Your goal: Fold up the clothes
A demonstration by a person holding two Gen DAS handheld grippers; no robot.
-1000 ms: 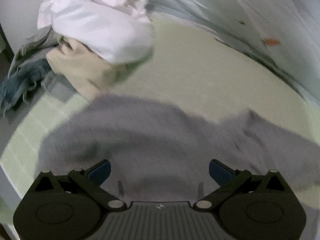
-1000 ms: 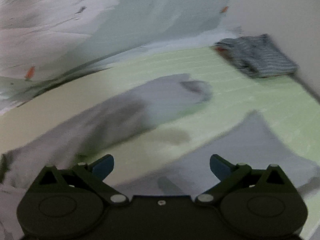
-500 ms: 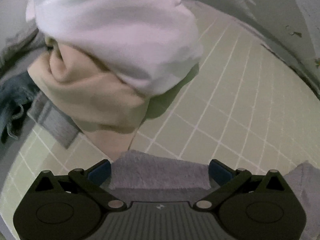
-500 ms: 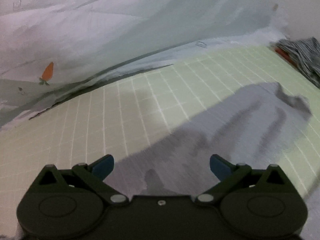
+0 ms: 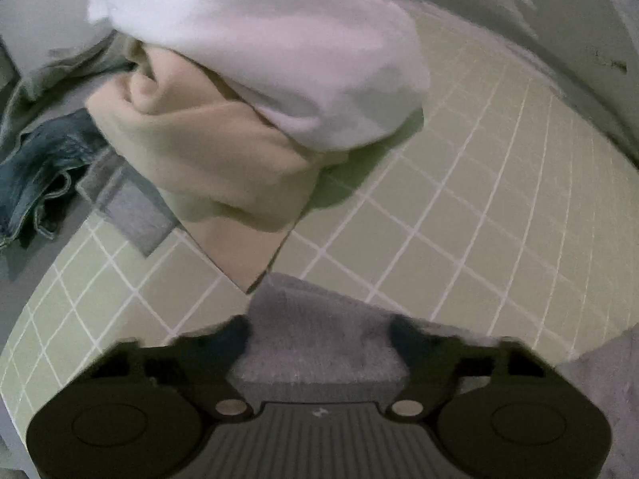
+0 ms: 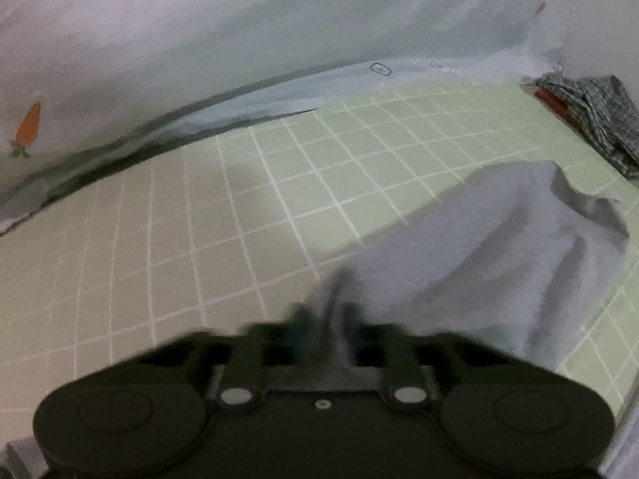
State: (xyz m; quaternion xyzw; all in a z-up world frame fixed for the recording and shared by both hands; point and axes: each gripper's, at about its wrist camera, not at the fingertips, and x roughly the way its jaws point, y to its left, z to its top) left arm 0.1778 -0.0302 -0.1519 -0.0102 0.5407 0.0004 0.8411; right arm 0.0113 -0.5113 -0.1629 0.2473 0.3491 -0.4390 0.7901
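Right-hand gripper (image 6: 323,319) had clenched on a bunched ridge of the soft grey knit garment (image 6: 499,255), the cloth pinched up between its nearly meeting jaws. From there the garment ran off toward the right edge of the pale green gridded mat (image 6: 239,215), ending in a rumpled peak short of the folded dark checked cloth (image 6: 595,115) at the mat's far right corner. A pale sheet printed with a small orange carrot (image 6: 28,123) lay along the mat's far edge.

Over on the other side, the left-hand gripper (image 5: 319,331) was closing, its jaws astride a raised hem of the same grey garment (image 5: 319,331); the blur made it hard to say whether the pads were already pressing the cloth, and it looked as though they were not quite. Just beyond that hem, near the mat's left edge, sat a heap of unfolded laundry: a white cloth (image 5: 271,40) on top of a cream fleece piece (image 5: 207,151), with a blue denim item (image 5: 36,171) trailing off the mat.

By its look the garment would handle as light, limp and slightly fuzzy, so it should not slip from the pads, but it would sag and drag between two holds. Taking it at the hem or at outer corners, rather than mid-panel, seemed the better way to keep a fold line straight.
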